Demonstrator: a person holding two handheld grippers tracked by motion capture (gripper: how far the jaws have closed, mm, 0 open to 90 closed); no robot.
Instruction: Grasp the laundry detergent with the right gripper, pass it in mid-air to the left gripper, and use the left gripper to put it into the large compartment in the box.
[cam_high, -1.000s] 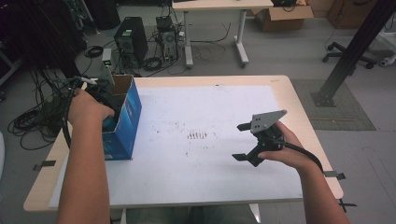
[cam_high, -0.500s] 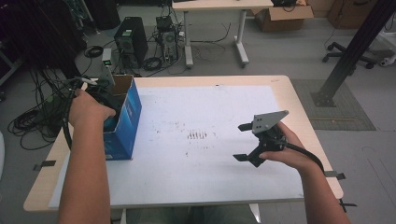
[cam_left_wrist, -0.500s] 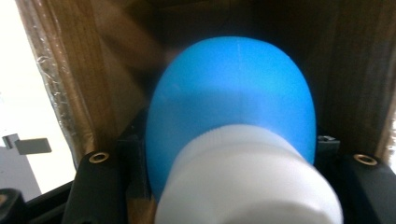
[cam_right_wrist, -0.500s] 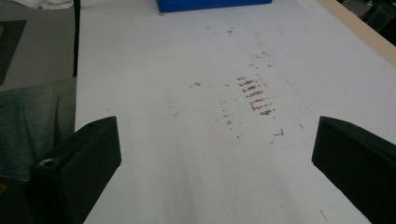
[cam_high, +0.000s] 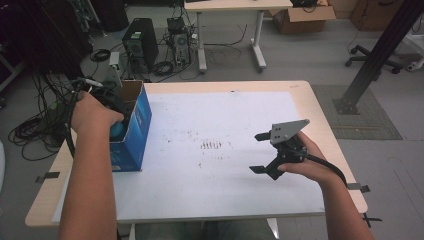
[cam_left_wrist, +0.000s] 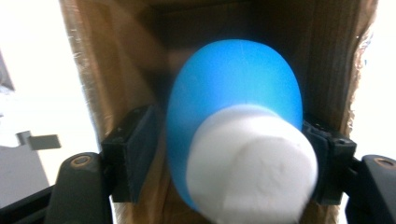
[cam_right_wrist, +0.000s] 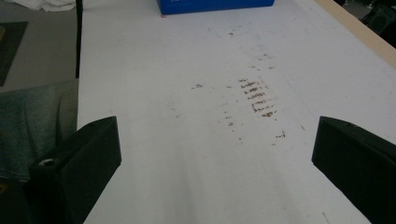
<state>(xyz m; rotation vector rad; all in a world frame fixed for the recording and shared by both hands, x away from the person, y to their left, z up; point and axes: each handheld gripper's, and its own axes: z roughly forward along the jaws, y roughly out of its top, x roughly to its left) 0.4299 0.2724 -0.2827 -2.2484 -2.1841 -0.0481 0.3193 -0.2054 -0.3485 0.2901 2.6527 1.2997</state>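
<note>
A blue cardboard box stands open-topped at the table's left edge. My left gripper reaches down inside the box, shut on a blue ball-shaped object with a white round end; its pads press both sides of it. From above, a bit of the blue object shows under my left hand inside the box. Over the right part of the table my right gripper is held open with nothing between its jaws. In the right gripper view that gripper faces the white sheet, with the blue box far ahead.
A white sheet with brown smudges covers the wooden table. Cables and computer towers lie on the floor behind the left side. Another table and a cardboard box stand farther back.
</note>
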